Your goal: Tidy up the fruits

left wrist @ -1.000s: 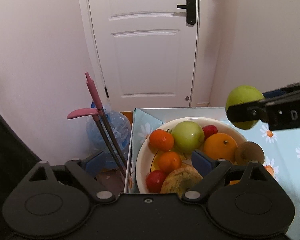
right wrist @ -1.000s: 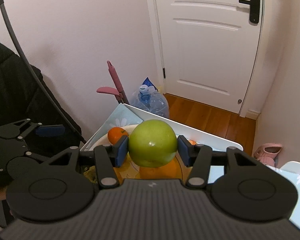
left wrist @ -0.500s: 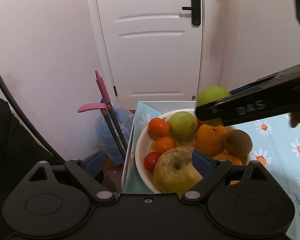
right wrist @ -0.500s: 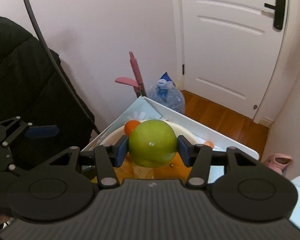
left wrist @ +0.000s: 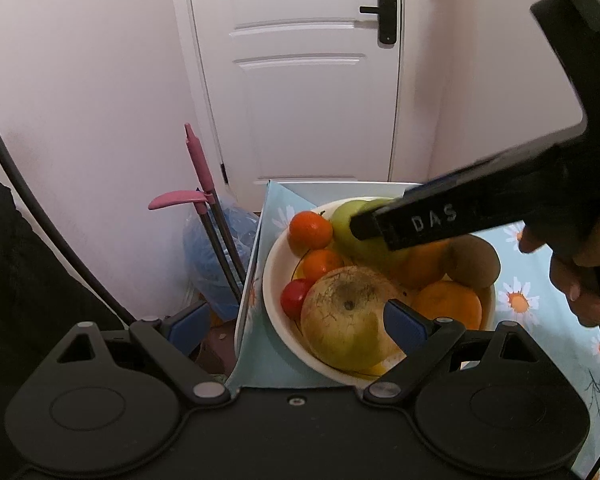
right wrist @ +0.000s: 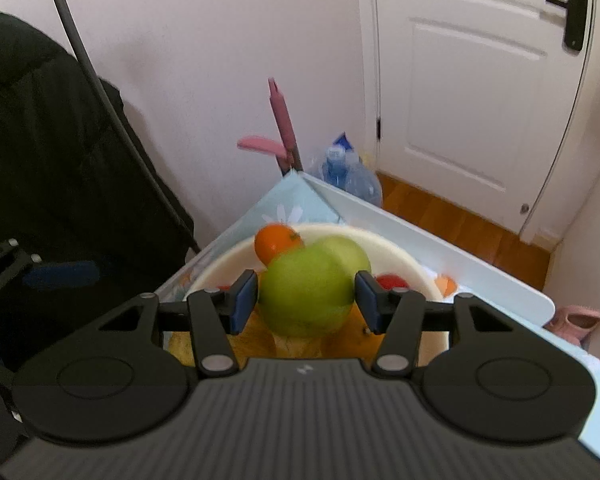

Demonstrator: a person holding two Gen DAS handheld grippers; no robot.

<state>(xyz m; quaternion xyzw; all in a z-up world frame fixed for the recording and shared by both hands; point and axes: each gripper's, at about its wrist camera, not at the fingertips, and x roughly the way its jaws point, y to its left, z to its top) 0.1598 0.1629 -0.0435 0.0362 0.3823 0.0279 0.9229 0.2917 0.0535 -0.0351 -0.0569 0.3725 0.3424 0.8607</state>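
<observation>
My right gripper hovers over the white fruit bowl, its jaws opening. A green apple sits between its blue pads with a thin gap on each side, on top of the piled fruit. A second green apple and a tangerine lie just behind it. In the left wrist view my left gripper stands open at the near rim of the bowl, over a big yellowish apple. The right gripper's finger crosses above the bowl and hides part of the fruit.
The bowl sits at the corner of a table with a daisy-print cloth. Beyond the table's edge are pink-handled tools, a water bottle, a black seat and a white door. A person's hand holds the right gripper.
The right gripper came down over the bowl with the green apple, and its pads have now parted from the fruit. The left gripper shifted a little; the big yellowish apple is now in its view.
</observation>
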